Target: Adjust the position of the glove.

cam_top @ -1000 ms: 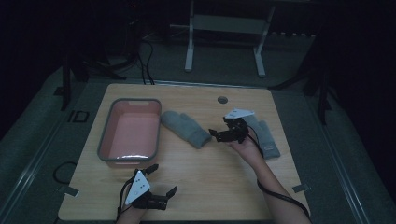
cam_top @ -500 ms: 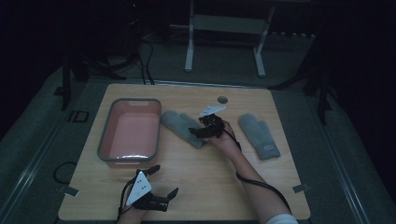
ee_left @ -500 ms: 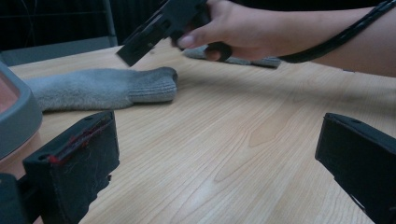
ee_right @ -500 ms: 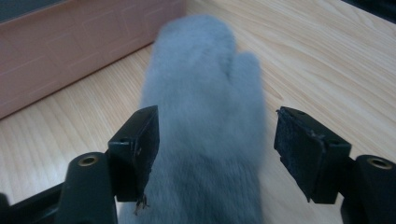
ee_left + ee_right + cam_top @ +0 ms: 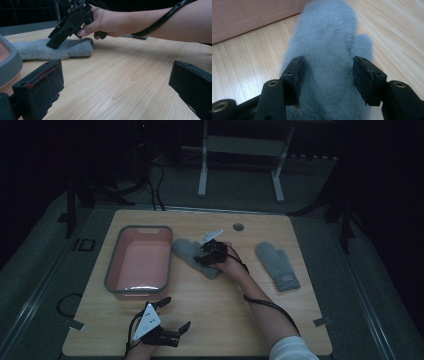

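Two grey mittens lie on the table [image 5: 210,312]; we work on the left mitten [image 5: 329,50], beside the pink tub [image 5: 139,265] near the far edge. Our right hand-held gripper [image 5: 327,80] has just been closing around it, pads not yet pressing. We should squeeze the thick middle before lifting. Our left hand-held gripper [image 5: 112,87] rests open.

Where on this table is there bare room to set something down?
Bare wood lies between the left gripper and the right forearm, and along the near-right edge below the far mitten. It is crowded around the tub, near mitten and right gripper.
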Demonstrator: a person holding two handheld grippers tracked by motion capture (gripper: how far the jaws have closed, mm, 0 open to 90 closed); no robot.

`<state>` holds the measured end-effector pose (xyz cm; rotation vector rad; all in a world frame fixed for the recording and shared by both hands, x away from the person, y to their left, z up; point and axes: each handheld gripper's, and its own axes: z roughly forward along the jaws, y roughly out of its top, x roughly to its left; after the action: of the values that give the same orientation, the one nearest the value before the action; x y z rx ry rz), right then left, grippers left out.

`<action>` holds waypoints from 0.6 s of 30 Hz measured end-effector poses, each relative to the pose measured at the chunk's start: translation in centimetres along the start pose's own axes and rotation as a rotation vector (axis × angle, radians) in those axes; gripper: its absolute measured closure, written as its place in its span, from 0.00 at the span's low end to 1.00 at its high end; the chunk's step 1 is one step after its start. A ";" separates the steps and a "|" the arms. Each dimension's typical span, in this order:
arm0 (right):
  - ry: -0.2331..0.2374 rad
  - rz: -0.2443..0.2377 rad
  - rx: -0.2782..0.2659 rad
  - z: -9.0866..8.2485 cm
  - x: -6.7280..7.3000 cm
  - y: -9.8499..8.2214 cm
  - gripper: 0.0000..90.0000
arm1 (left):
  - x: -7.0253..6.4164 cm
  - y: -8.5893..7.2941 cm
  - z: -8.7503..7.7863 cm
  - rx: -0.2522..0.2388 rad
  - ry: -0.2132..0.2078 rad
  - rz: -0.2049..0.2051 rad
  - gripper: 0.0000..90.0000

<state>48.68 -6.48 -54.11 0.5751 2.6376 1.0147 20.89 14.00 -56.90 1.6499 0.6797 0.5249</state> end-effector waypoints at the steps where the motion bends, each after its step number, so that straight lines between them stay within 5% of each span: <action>1: 0.008 0.009 0.013 0.2 -0.1 0.0 0.53 | 0.0 0.0 0.0 0.000 0.000 -0.001 0.00; 7: 0.025 0.015 0.024 0.8 0.1 -0.5 0.74 | -0.1 0.0 0.0 0.001 -0.001 0.003 0.00; 12: -0.045 0.134 0.011 0.5 1.1 -0.5 0.91 | -0.1 0.0 0.1 0.002 0.000 -0.001 0.00; 18: -0.105 0.233 -0.051 -1.4 2.2 -0.9 0.93 | -0.1 0.0 0.0 -0.001 0.003 0.000 0.00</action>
<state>46.01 -6.94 -53.98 0.9148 2.4874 1.0793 20.85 13.95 -56.94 1.6480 0.6815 0.5274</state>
